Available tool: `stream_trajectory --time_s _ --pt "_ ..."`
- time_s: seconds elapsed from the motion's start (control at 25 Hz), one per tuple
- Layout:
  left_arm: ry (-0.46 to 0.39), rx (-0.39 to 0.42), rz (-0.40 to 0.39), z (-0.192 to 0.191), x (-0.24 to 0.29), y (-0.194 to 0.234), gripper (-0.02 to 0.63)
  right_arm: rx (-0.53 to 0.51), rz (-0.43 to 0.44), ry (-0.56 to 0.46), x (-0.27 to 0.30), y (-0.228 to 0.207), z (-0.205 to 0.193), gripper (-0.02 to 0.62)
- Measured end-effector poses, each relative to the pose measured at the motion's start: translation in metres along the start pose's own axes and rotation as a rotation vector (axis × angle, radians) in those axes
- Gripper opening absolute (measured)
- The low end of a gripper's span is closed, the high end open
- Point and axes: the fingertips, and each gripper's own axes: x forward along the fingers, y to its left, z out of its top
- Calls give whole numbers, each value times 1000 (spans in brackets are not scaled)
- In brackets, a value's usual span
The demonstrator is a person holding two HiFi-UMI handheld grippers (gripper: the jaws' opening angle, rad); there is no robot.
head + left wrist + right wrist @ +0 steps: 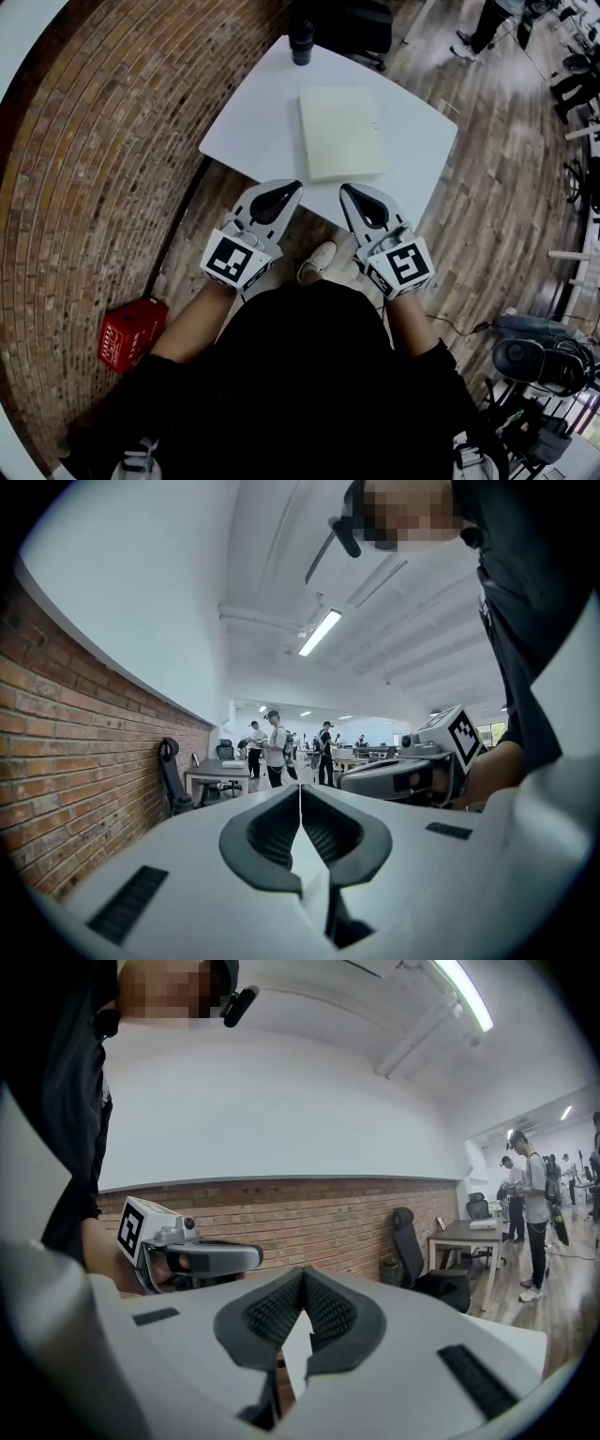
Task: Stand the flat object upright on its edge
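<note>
Beyond the person's black top (309,375), the flat object (342,131) lies flat, lengthwise away.

Brick wall (281,1213), wood floor (506,187), white table (253,122), blk office chair (410,1241) by wall & strip light (319,633) overhead

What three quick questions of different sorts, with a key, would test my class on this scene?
1. True or false: the left tool grips the flat pad.
2. Where does the dark cylinder stand? A) on the pad B) on the table, beyond the pad C) on the floor
3. Fill in: the jaws of the right tool are ____.

Key:
1. False. Its jaws are closed on nothing, and the pad lies flat on the table.
2. B
3. shut
</note>
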Motion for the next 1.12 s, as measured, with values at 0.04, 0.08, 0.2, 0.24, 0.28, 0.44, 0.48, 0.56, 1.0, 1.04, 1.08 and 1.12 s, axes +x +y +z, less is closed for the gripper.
stream_trajectory --time_s 0.04,0.08,0.2,0.24,0.28,0.44,0.48,0.56,1.0,1.04,1.08,1.12 --pt "6 5 -3 2 8 4 21 4 -2 1 3 -8 0 9" --pt "13 9 -7 2 16 8 21 7 -5 2 7 -16 0 9" --pt "9 10 -26 4 32 18 21 20 -18 5 20 -36 2 9" --pt "7 8 -30 4 36 22 21 23 -21 4 25 -41 3 8" --pt "11 6 -30 3 39 27 21 24 -23 3 30 -45 4 9" --pt "24 -9 -36 0 54 47 21 34 -51 20 45 -64 8 9" --pt "26 -17 -42 -1 59 53 21 40 -60 28 49 -69 7 9" --pt "28 -39 -52 -2 67 66 21 48 -76 45 59 -77 6 9" --pt "64 -28 -228 -14 130 137 21 115 -264 91 121 -142 0 9" --pt "76 -27 -235 -18 136 145 21 106 -277 106 127 -147 -2 9" --pt "91 -26 -235 -22 141 152 21 96 -290 122 133 -153 -5 9" --pt "108 -26 -232 -28 147 160 21 93 -305 137 137 -159 -9 9"
